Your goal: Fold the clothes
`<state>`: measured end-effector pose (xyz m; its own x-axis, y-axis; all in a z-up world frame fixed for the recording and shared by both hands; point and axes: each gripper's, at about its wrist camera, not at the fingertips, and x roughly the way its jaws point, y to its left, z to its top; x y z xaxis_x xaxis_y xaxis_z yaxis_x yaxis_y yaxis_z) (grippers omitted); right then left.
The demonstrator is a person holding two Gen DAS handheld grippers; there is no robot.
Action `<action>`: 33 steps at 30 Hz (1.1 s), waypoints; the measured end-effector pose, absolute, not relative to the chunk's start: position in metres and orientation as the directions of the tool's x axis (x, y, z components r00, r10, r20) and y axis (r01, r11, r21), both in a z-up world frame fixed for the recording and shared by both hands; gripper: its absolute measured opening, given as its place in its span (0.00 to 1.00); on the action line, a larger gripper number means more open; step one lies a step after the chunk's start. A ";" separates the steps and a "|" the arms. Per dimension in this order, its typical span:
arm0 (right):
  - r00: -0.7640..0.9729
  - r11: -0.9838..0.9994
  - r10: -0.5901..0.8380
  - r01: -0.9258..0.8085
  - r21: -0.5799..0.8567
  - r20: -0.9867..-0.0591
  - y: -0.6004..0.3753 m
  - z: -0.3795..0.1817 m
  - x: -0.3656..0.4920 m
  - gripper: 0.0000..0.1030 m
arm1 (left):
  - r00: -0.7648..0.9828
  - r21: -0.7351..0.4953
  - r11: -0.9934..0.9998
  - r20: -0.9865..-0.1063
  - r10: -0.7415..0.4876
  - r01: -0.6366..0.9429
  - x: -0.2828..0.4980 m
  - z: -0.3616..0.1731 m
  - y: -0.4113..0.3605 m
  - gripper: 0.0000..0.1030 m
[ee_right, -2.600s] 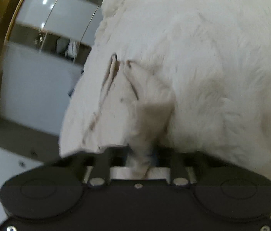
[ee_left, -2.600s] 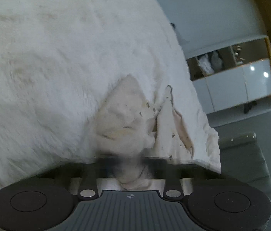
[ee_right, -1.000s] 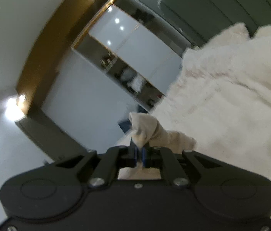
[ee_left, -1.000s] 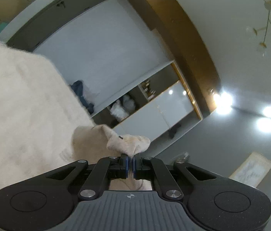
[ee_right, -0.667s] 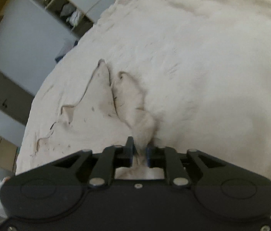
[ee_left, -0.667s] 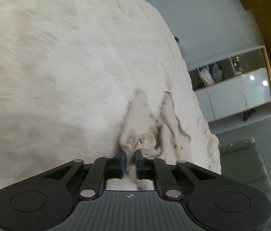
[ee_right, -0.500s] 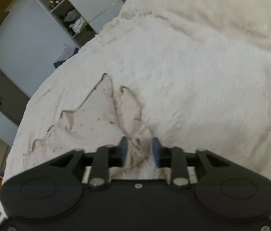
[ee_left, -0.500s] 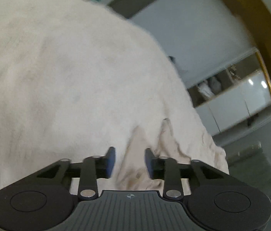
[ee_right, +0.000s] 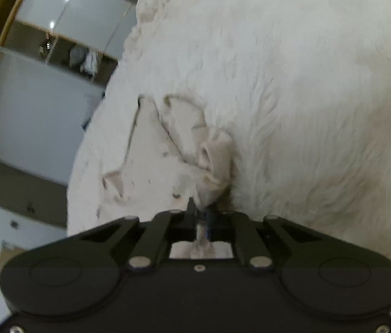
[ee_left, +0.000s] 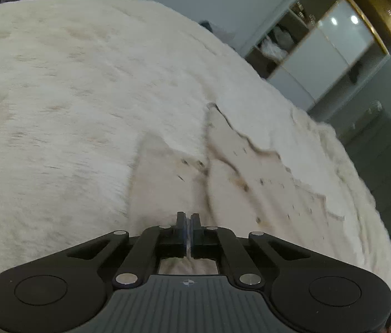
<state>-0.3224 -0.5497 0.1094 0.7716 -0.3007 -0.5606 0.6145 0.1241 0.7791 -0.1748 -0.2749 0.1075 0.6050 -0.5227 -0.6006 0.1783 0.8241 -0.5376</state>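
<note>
Left tongs pressed together on a thin edge of the cream garment; right tongs pinch a bunched fold. It lies flat beyond — pale, dark-specked, ragged-edged — on the fluffy white blanket.

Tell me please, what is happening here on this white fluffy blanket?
A person is folding a cream garment with small dark specks, spread on a fluffy white blanket, using a handheld gripper in each hand. The right gripper is shut on a bunched edge of the garment. The left gripper is shut just above the cloth; a thin bit of fabric seems pinched between its pads. The garment lies mostly flat, not yet folded.
</note>
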 end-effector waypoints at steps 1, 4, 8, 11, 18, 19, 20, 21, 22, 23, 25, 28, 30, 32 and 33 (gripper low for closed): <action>0.761 0.156 -0.301 0.633 0.758 -0.574 -0.549 0.112 -0.322 0.03 | 0.613 -0.543 0.825 -0.601 -0.513 0.158 -0.168 0.110 -0.271 0.00; 0.721 0.192 -0.335 0.682 0.705 -0.606 -0.553 0.118 -0.328 0.05 | 0.613 -0.482 0.868 -0.652 -0.446 0.118 -0.168 0.114 -0.256 0.00; 0.662 0.245 -0.426 0.740 0.626 -0.616 -0.556 0.138 -0.340 0.10 | 0.674 -0.399 0.909 -0.641 -0.368 0.116 -0.183 0.140 -0.244 0.00; 0.681 0.412 -0.434 0.732 0.543 -0.590 -0.552 0.162 -0.330 0.24 | 0.693 -0.304 0.912 -0.595 -0.407 0.275 -0.196 0.169 -0.272 0.16; 0.644 0.757 -0.458 0.644 0.111 -0.613 -0.519 0.197 -0.269 0.52 | 0.652 0.066 0.797 -0.617 -0.441 0.601 -0.239 0.171 -0.371 0.53; 0.643 0.765 -0.456 0.636 0.098 -0.615 -0.515 0.199 -0.269 0.52 | 0.652 0.136 0.758 -0.620 -0.437 0.638 -0.247 0.165 -0.385 0.53; 0.634 0.810 -0.454 0.587 0.006 -0.626 -0.503 0.197 -0.258 0.54 | 0.652 0.205 0.713 -0.622 -0.434 0.670 -0.256 0.158 -0.399 0.53; 0.629 0.832 -0.456 0.553 -0.051 -0.630 -0.496 0.195 -0.252 0.56 | 0.652 0.272 0.663 -0.624 -0.430 0.697 -0.265 0.152 -0.413 0.54; 0.626 0.852 -0.462 0.510 -0.119 -0.628 -0.486 0.191 -0.245 0.58 | 0.655 0.341 0.606 -0.626 -0.424 0.719 -0.274 0.145 -0.427 0.55; 0.625 0.867 -0.465 0.466 -0.179 -0.627 -0.475 0.187 -0.241 0.61 | 0.662 0.411 0.547 -0.627 -0.411 0.729 -0.283 0.136 -0.440 0.56; 0.620 0.878 -0.470 0.399 -0.263 -0.628 -0.458 0.180 -0.235 0.63 | 0.663 0.456 0.498 -0.630 -0.406 0.738 -0.283 0.123 -0.448 0.58; 0.592 0.860 -0.498 0.245 -0.447 -0.634 -0.432 0.153 -0.218 0.63 | 0.705 0.602 0.367 -0.608 -0.365 0.709 -0.287 0.093 -0.463 0.58; 0.579 0.815 -0.537 0.167 -0.555 -0.613 -0.418 0.137 -0.215 0.63 | 0.752 0.690 0.305 -0.567 -0.335 0.657 -0.277 0.078 -0.463 0.58; 0.567 0.740 -0.583 0.075 -0.668 -0.582 -0.406 0.118 -0.210 0.64 | 0.792 0.757 0.256 -0.523 -0.315 0.601 -0.268 0.062 -0.461 0.58; 0.560 0.694 -0.605 0.024 -0.719 -0.566 -0.404 0.106 -0.206 0.63 | 0.808 0.782 0.237 -0.502 -0.307 0.576 -0.264 0.055 -0.458 0.57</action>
